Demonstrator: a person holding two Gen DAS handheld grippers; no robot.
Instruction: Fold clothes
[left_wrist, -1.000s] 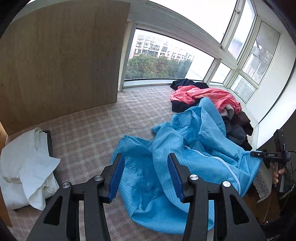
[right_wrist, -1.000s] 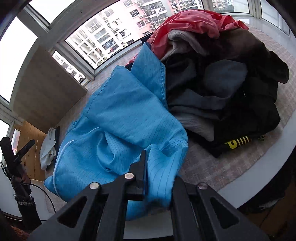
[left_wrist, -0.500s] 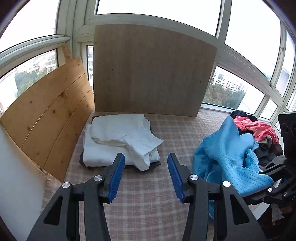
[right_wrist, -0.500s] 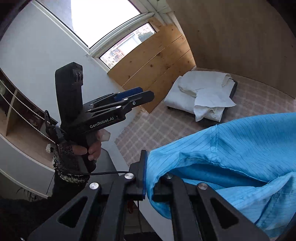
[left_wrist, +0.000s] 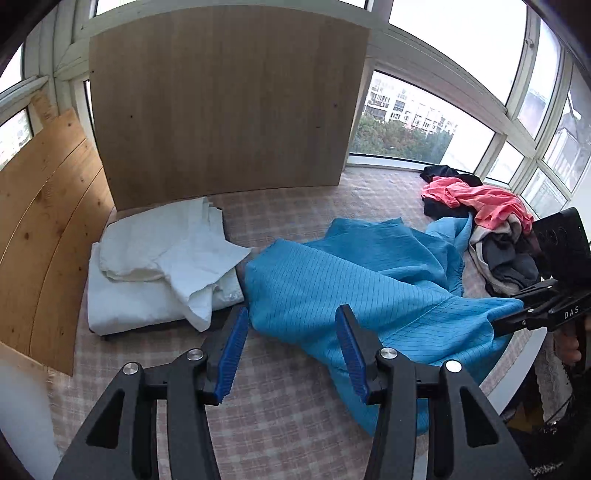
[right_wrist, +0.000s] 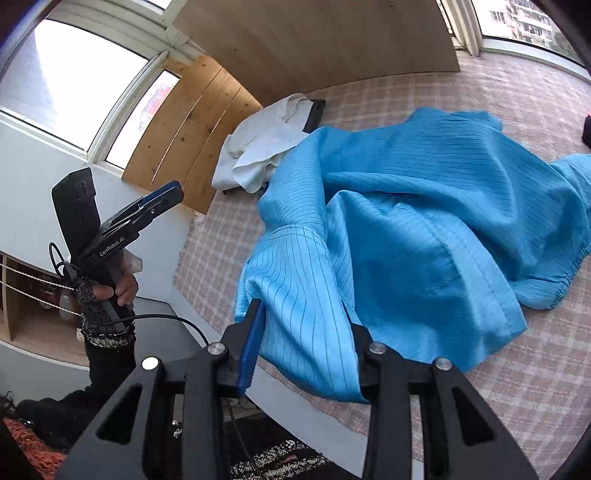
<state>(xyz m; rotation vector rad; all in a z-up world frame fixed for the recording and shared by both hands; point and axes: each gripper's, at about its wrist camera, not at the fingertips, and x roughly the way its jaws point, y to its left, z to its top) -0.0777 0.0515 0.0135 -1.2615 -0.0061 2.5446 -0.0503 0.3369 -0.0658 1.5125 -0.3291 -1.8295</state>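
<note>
From the left wrist camera, the left gripper sits lowest in view, its two blue-padded fingers spread wide with nothing between them, hovering above a pink checked cloth that covers the work surface. Just beyond the fingers, from the centre out toward 3 o'clock, lies a blue striped garment, loosely spread and rumpled. At 3 o'clock the right gripper reaches in from the edge and meets the garment's near corner. In the right wrist camera, that gripper has its fingers part-way apart, with a thick bunch of the blue fabric filling the gap between them; the rest of the garment fans out toward 1 o'clock. At 9 o'clock in this view a hand holds the left gripper's handle off the surface edge. Back in the left view, a stack of white folded cloth rests at 10 o'clock, its right edge just beside the blue garment. Farther off, at 2 o'clock, sits a pile of clothes topped with a pink piece. A wooden board stands upright at 12 o'clock in front of the windows.
</note>
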